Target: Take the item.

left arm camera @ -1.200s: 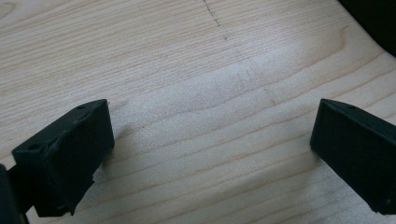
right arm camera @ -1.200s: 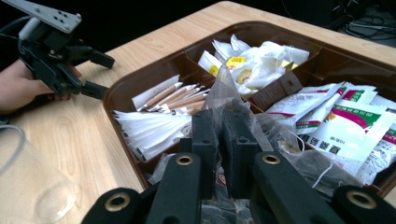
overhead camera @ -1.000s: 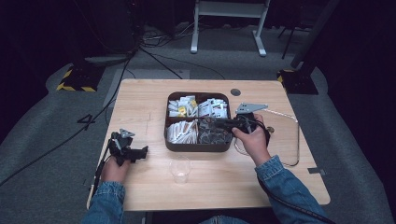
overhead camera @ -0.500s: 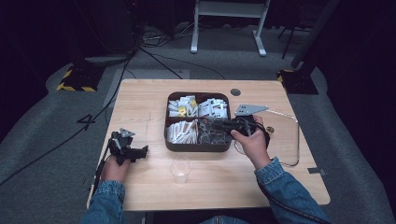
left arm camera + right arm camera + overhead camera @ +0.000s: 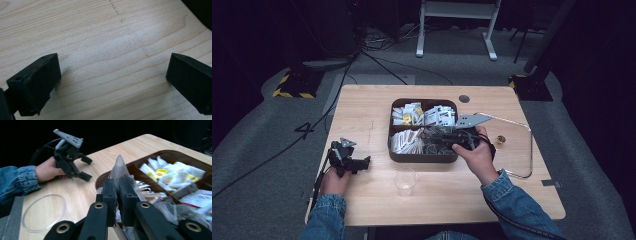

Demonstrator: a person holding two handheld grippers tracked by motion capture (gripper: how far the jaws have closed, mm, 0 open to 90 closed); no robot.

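Right gripper view: my right gripper (image 5: 117,195) has its jaws fully closed on a clear plastic sachet (image 5: 119,167). Sachet tip sticks up above the pads; rest hangs below, between the jaws. Grip pt is directly over the near compartment of the brown tray (image 5: 140,162), so the sachet is not yet clear of the tray wall. Beyond the jaws, to the right: more packets (image 5: 162,171) in the far compartments.

Clear cup (image 5: 43,212) stands to the left of my right gripper and nearer to me, rim facing up, on the table (image 5: 82,192). Judged drop target.

Left gripper (image 5: 112,80): jaws wide apart, nothing between them, bare wood below. It rests well left of the cup, in my left hand (image 5: 47,171).

Risks, as I judge them:
- Slip: the film looks thin and slick, and only a narrow strip is pinched. Fast swing = dropped sachet.
- Snag: the hanging end may catch neighbouring packets or the tray wall, and drag them out.
- Cup tip-over: light and unsupported. A low approach by my jaws would knock it. Left gripper isn't steadying it.
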